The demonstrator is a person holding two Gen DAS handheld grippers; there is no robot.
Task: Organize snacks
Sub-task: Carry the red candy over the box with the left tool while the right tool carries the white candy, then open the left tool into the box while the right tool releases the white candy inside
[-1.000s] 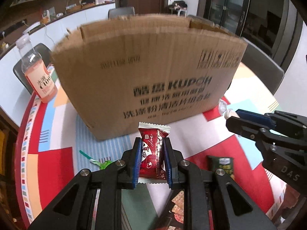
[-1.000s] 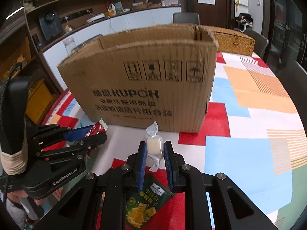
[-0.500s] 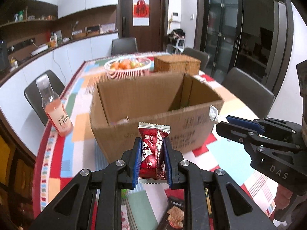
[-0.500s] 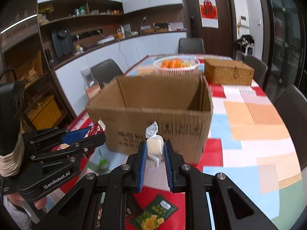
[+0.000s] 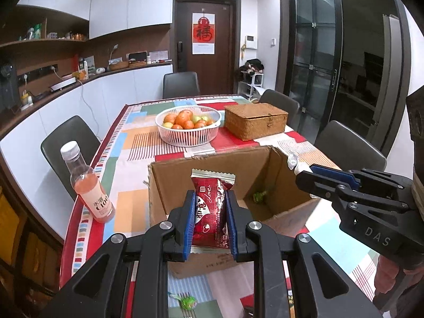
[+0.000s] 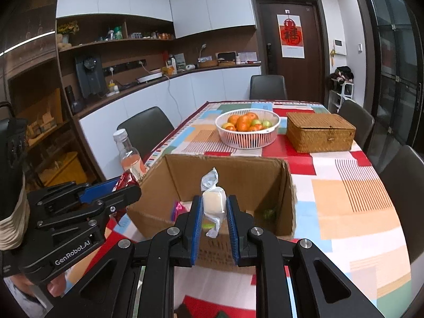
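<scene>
Both snacks are lifted and ready to drop: the left gripper (image 5: 209, 212) is clamped on a red packet (image 5: 210, 209), the right gripper (image 6: 214, 212) on a white candy (image 6: 214, 202), each at the box (image 6: 238, 169) rim. Next, move over the opening and release. The box holds a few small sweets; the basket (image 5: 188, 135) on the desk (image 6: 344, 198) holds fruit

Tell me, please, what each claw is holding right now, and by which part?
The left claw grips a red snack packet across its lower middle; the right claw pinches a white wrapped candy by its body.

Even indoor light, sharp focus, fisheye-bent dark corners.
</scene>
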